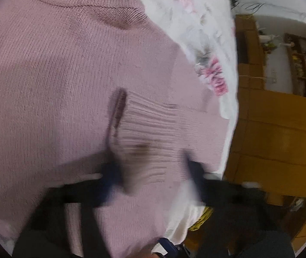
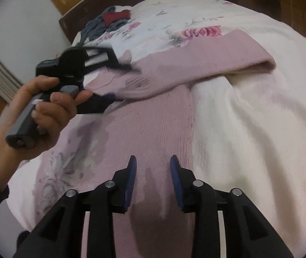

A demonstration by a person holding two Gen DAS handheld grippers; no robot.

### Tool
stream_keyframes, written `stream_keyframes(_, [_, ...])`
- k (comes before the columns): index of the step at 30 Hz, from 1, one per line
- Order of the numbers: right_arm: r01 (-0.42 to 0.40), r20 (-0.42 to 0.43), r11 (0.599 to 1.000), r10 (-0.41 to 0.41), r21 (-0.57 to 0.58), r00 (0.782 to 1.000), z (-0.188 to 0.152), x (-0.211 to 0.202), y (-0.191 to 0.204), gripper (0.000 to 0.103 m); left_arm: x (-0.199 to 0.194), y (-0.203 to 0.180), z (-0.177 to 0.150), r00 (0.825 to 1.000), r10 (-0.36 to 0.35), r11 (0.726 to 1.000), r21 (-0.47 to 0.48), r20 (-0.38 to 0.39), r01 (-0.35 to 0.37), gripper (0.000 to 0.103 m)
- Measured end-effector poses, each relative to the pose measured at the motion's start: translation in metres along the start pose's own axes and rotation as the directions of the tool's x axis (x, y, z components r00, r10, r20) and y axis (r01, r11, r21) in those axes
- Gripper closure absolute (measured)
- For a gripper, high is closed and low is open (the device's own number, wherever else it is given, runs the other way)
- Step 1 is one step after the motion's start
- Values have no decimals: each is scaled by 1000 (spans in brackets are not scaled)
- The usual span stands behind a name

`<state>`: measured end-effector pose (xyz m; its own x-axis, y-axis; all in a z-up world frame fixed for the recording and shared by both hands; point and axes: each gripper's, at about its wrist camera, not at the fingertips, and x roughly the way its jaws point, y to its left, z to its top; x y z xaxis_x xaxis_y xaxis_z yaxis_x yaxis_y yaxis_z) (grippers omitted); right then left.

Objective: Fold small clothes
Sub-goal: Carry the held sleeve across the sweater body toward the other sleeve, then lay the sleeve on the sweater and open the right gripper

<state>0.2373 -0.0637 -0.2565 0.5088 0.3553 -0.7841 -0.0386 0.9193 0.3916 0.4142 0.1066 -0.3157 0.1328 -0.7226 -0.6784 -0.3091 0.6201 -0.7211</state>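
A pink knit sweater (image 1: 51,81) lies spread on the bed and fills the left wrist view. One sleeve (image 2: 206,58) is folded across the body (image 2: 163,124), its ribbed cuff (image 1: 153,124) resting on the chest. My left gripper (image 1: 155,169) is open and blurred, one finger on each side of that cuff. The right wrist view shows the left gripper (image 2: 121,81) held in a hand (image 2: 45,107) over the cuff. My right gripper (image 2: 153,161) hovers open above the sweater's lower part with nothing between its blue pads (image 2: 131,178).
A white floral bed cover (image 2: 249,118) lies under the sweater. Grey and red clothes (image 2: 109,21) are piled at the far end by the dark bed frame (image 2: 66,25). The bed's edge (image 1: 230,111) drops to a wooden floor (image 1: 282,129) on the right.
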Motion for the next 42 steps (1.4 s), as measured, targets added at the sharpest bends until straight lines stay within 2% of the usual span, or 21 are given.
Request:
stream_keyframes(1, [-10, -2, 1000, 10, 14, 1000, -2, -2, -1, 69, 0, 0, 1, 1000, 11, 1000, -2, 0, -11, 90])
stream_keyframes(2, [-14, -5, 1000, 14, 21, 1000, -4, -3, -1, 69, 0, 0, 2, 1000, 21, 1000, 0, 0, -21, 95])
stream_keyframes(6, [-16, -12, 1000, 16, 23, 1000, -13, -11, 1, 69, -13, -12, 2, 999, 34, 999, 40, 39, -36, 97])
stream_keyframes(9, [-17, -17, 1000, 17, 13, 1000, -19, -17, 2, 69, -38, -33, -1, 997, 14, 994, 107, 72, -21, 97])
stream_keyframes(14, [-14, -22, 1000, 14, 4, 1000, -28, -26, 7, 69, -107, -66, -2, 987, -13, 980, 198, 158, -19, 97])
stream_keyframes(20, [-38, -39, 999, 38, -5, 999, -41, -27, 19, 69, -186, -64, 0, 967, 17, 971, 226, 255, -77, 97])
stream_keyframes(25, [-53, -56, 998, 52, -15, 997, -47, -24, 32, 69, -229, -26, 8, 952, 80, 973, 183, 295, -138, 97])
stream_keyframes(34, [-50, -86, 998, 47, -37, 995, -47, -12, 37, 69, -273, 75, 20, 942, 139, 984, 67, 305, -167, 97])
stream_keyframes(37, [-52, -95, 998, 48, -46, 994, -49, -8, 41, 69, -279, 105, 27, 941, 152, 985, 34, 302, -170, 97])
stream_keyframes(42, [-54, -112, 998, 48, -45, 993, -51, 0, 45, 69, -266, 149, 35, 949, 180, 983, -15, 259, -183, 97])
